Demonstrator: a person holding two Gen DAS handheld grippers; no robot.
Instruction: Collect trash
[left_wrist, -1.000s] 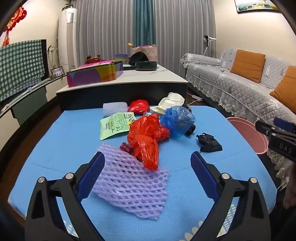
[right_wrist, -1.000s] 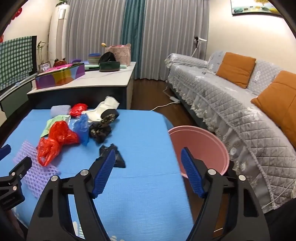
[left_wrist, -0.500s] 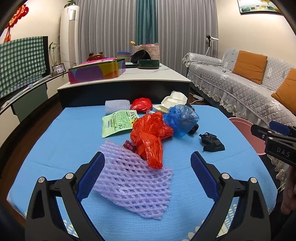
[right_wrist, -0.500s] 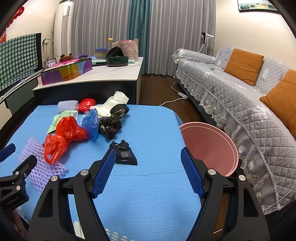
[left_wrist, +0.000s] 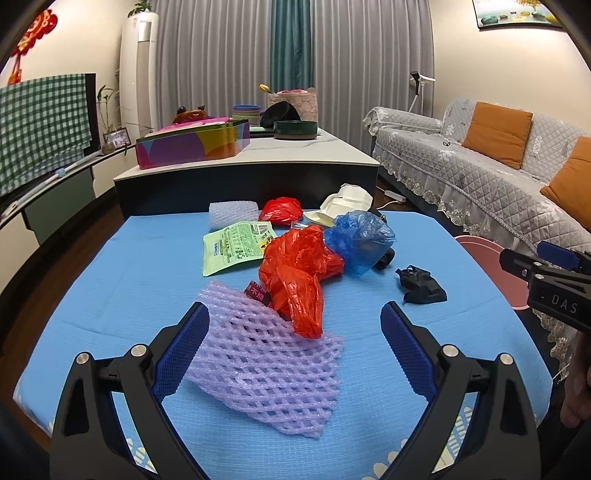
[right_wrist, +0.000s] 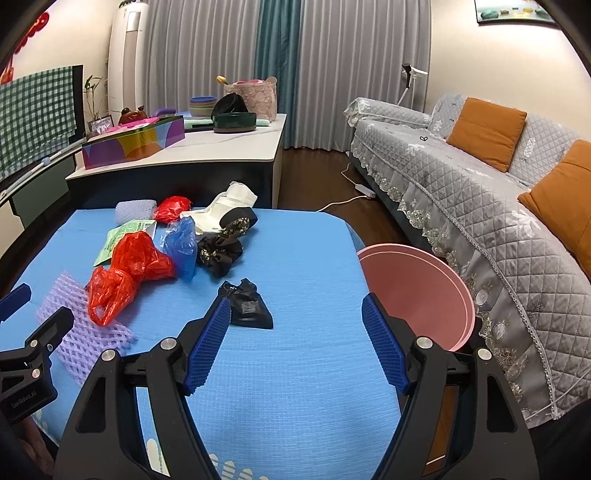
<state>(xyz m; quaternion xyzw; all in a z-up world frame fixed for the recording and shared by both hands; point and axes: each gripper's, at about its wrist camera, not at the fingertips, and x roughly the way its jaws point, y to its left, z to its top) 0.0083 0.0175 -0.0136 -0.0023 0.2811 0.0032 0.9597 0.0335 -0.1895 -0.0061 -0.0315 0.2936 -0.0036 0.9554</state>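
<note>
Currently both grippers hang spread and empty over the near edge of the blue tabletop (left_wrist: 110, 258). Between the left gripper (left_wrist: 291, 347) fingers lies a purple foam net (left_wrist: 266, 362), a red bag (left_wrist: 299, 273) overlapping its far corner. A black wrapper (right_wrist: 245, 304) touches the right gripper (right_wrist: 293, 341) left fingertip; the pink bin (right_wrist: 417, 291) stands beside the right edge.

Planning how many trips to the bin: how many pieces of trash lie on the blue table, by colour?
Red bags: 2
Blue bag: 1
Purple foam nets: 2
Green packet: 1
White pouch: 1
Black pieces: 2
Total: 9
</note>
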